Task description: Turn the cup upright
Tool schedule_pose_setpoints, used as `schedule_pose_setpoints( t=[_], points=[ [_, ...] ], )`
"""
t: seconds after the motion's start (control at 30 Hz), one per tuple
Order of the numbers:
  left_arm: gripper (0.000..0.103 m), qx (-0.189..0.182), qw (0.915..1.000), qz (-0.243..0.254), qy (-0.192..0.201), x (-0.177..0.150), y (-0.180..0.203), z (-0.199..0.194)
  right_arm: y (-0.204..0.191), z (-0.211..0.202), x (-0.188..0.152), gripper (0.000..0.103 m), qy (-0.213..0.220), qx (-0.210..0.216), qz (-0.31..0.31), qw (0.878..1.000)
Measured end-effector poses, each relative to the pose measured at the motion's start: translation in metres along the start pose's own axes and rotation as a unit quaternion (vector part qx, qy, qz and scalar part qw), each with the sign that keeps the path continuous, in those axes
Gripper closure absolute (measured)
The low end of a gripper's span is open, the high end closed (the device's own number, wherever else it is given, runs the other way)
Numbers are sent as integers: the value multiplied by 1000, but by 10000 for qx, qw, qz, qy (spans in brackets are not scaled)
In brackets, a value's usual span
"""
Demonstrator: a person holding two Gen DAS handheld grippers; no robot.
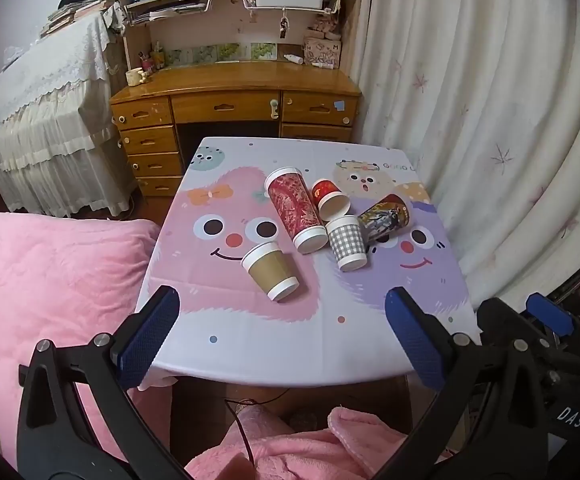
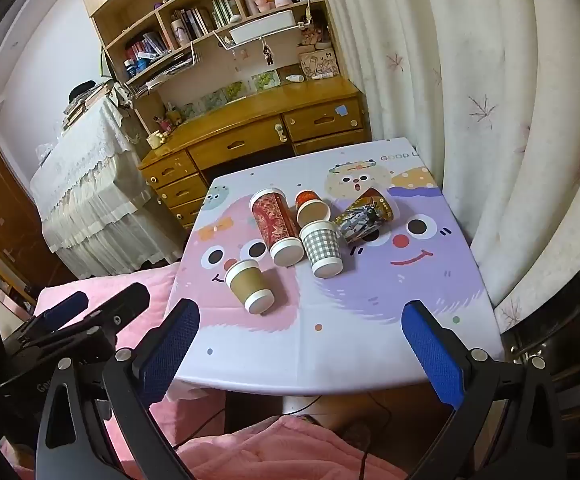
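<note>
Several paper cups lie on their sides on the small table [image 1: 249, 344]: a brown cup [image 1: 270, 271] nearest me, a tall red patterned cup [image 1: 296, 208], a small red cup [image 1: 330, 199], a grey checked cup [image 1: 347, 242] and a dark printed cup [image 1: 386, 216]. They also show in the right wrist view: brown [image 2: 249, 286], tall red [image 2: 275, 226], small red [image 2: 312, 207], checked [image 2: 322, 249], dark printed [image 2: 364, 214]. My left gripper [image 1: 281, 304] is open and empty above the table's near edge. My right gripper [image 2: 300, 314] is open and empty, also short of the cups.
The table has a cartoon-face cloth [image 2: 410, 264]. A pink blanket [image 1: 49, 280] lies left and below. A wooden desk with drawers [image 1: 233, 104] stands behind the table, a curtain [image 1: 490, 120] to the right, and a lace-covered piece of furniture [image 1: 49, 120] at left.
</note>
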State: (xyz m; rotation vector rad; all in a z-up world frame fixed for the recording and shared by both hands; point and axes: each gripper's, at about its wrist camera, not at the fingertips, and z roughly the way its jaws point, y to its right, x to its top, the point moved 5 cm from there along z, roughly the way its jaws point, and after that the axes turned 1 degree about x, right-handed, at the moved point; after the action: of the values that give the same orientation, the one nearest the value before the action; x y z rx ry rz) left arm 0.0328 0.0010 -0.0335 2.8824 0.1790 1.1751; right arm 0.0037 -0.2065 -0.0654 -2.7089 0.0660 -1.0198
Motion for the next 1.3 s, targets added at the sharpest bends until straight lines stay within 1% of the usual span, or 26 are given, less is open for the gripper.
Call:
schedule_pose_setpoints(
  t=[0.03,0.07,0.33,0.73,0.83,1.13,1.3],
  points=[
    [1,-4,10000,-8,41,0,-1,-2,0,0,1,0,33,4,-8,10000],
    [1,127,9997,99,-170,-1,2,2,-1,0,1,0,45,0,-15,10000],
    [1,73,9998,95,-143,-2,-1,1,-2,3,3,0,17,-22,-33,10000],
    [1,102,9998,103,-160,-1,4,5,1,4,3,0,-10,-17,-23,10000],
    [1,100,9998,99,-162,-5,2,8,1,4,3,0,-18,-18,-18,10000],
    [1,136,9998,116,-124,1,-2,6,-1,5,3,0,-23,-10,-12,10000],
    [1,156,9997,151,-107,-3,-7,7,-3,6,3,0,-24,3,-12,10000]
  ],
)
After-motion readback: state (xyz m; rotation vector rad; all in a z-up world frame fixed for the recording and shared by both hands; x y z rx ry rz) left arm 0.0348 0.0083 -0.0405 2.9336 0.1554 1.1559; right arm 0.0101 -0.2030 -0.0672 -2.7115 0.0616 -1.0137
